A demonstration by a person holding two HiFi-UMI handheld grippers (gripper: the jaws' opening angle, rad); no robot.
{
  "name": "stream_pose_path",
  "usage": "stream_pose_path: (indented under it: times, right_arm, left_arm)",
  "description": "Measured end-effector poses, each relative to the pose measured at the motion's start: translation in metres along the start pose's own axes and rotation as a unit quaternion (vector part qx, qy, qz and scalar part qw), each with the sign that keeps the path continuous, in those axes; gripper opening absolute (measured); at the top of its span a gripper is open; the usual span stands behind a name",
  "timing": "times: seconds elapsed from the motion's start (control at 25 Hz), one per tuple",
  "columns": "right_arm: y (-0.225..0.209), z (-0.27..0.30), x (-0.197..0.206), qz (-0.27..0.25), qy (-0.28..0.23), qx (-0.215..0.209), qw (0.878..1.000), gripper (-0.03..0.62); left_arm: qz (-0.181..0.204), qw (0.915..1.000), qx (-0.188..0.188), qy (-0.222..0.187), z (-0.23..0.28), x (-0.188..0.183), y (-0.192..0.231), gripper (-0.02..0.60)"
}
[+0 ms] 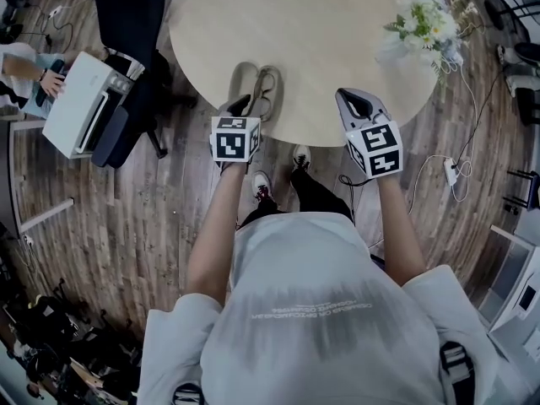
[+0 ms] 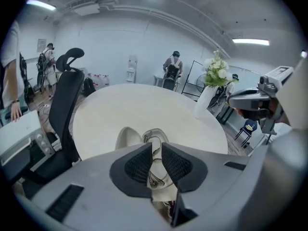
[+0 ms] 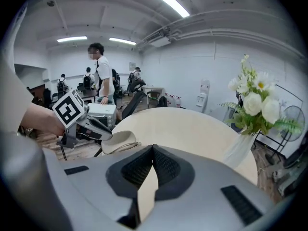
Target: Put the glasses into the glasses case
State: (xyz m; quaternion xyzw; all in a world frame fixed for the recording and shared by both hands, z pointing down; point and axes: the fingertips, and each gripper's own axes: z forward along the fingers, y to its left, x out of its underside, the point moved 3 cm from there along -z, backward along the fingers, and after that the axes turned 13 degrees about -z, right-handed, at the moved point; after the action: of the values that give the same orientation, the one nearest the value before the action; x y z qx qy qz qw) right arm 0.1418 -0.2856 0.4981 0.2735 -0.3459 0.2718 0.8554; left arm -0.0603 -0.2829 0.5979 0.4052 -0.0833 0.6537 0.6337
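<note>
The left gripper (image 1: 243, 105) and right gripper (image 1: 354, 101) were each cased in smooth grey plastic, with black mesh-textured pads (image 2: 138, 166) set into the jaws. A white cube (image 1: 235, 139) printed with black square markers was mounted on each. A pale grey short-sleeved T-shirt (image 1: 312, 310), faintly lettered across the back, was worn with dark trousers (image 1: 316, 194), light trainers (image 1: 262, 186) and dark buckled shoulder straps (image 1: 456, 365).

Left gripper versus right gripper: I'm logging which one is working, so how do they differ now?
The left gripper has its jaws slightly apart; the right gripper has them together. The left gripper points at the open glasses case holding the glasses; the right gripper is over bare table beside it. Both sit at the table's near edge.
</note>
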Motion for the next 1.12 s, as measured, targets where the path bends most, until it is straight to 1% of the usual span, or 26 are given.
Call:
stream_pose_path:
  times: [0.12,0.24,0.4,0.64,0.76,0.92,1.12]
  right_arm:
    - [0.0,-0.012,-0.017,-0.007,-0.02,0.018,1.0,0.001]
    - [0.0,-0.025,-0.035,-0.018,-0.041,0.035,0.998,0.002]
    - [0.004,-0.045,-0.058,-0.03,-0.067,0.053,0.996,0.001]
    - [0.015,-0.08,-0.093,-0.054,-0.099,0.086,0.99,0.0]
    - [0.023,-0.095,-0.111,-0.069,-0.115,0.098,0.986,0.001]
    - [0.036,-0.114,-0.135,-0.081,-0.141,0.116,0.98,0.001]
    - [0.051,-0.135,-0.162,-0.091,-0.169,0.128,0.973,0.001]
  left_arm:
    - [0.034,0.9988,0.021,-0.03,-0.021,-0.014,-0.007,0.029]
    - [0.066,0.9952,0.043,-0.058,-0.04,-0.03,-0.015,0.02]
    - [0.105,0.9889,0.047,-0.094,-0.074,-0.047,-0.019,0.015]
    - [0.133,0.9778,0.052,-0.153,-0.134,-0.072,-0.023,0.015]
    - [0.15,0.9701,0.051,-0.184,-0.164,-0.084,-0.026,0.015]
    - [0.172,0.9572,0.048,-0.228,-0.203,-0.098,-0.029,0.015]
    - [0.195,0.944,0.046,-0.262,-0.246,-0.107,-0.031,0.015]
